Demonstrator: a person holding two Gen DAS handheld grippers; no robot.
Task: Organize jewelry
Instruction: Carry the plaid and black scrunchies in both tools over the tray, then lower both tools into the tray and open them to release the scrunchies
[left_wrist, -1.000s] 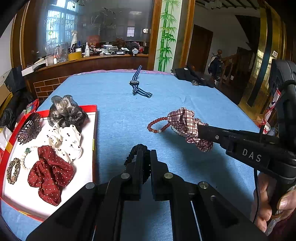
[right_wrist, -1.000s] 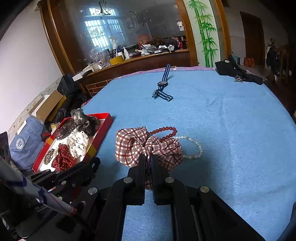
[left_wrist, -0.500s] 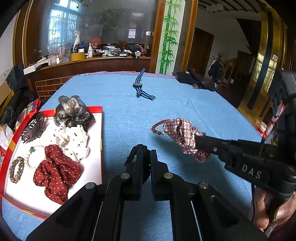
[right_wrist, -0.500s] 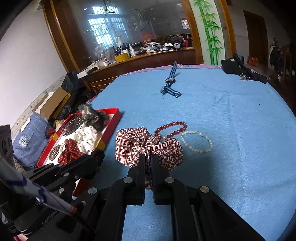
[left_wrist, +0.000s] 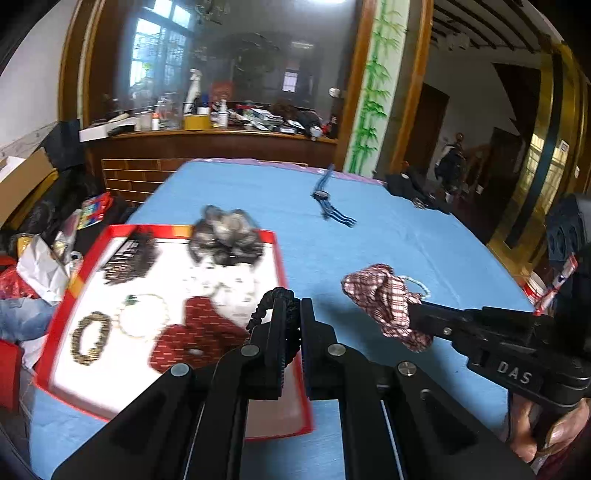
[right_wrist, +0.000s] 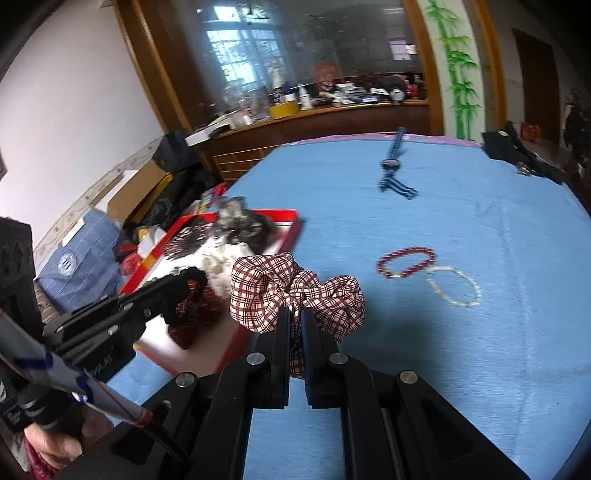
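Note:
My left gripper (left_wrist: 291, 314) is shut on a black braided hair tie (left_wrist: 267, 302) and holds it above the right part of the red-rimmed tray (left_wrist: 277, 258). My right gripper (right_wrist: 294, 321) is shut on a red-and-white plaid scrunchie (right_wrist: 295, 291), held in the air just right of the tray (right_wrist: 291, 225). The tray holds a grey scrunchie (left_wrist: 225, 236), a white dotted one (left_wrist: 229, 284), a dark red one (left_wrist: 199, 332), a dark hair clip (left_wrist: 129, 258) and bracelets (left_wrist: 90, 338). A red bead bracelet (right_wrist: 406, 262) and a white bead bracelet (right_wrist: 454, 286) lie on the blue cloth.
A blue striped watch (right_wrist: 393, 166) lies far back on the blue table cloth (right_wrist: 480, 221). A black pouch (right_wrist: 524, 155) sits at the far right corner. Bags and boxes (right_wrist: 85, 266) stand on the floor left of the table.
Both grippers have moved left toward the tray with their items. The left gripper is now over the tray; the plaid scrunchie has left the two bead bracelets behind on the cloth.

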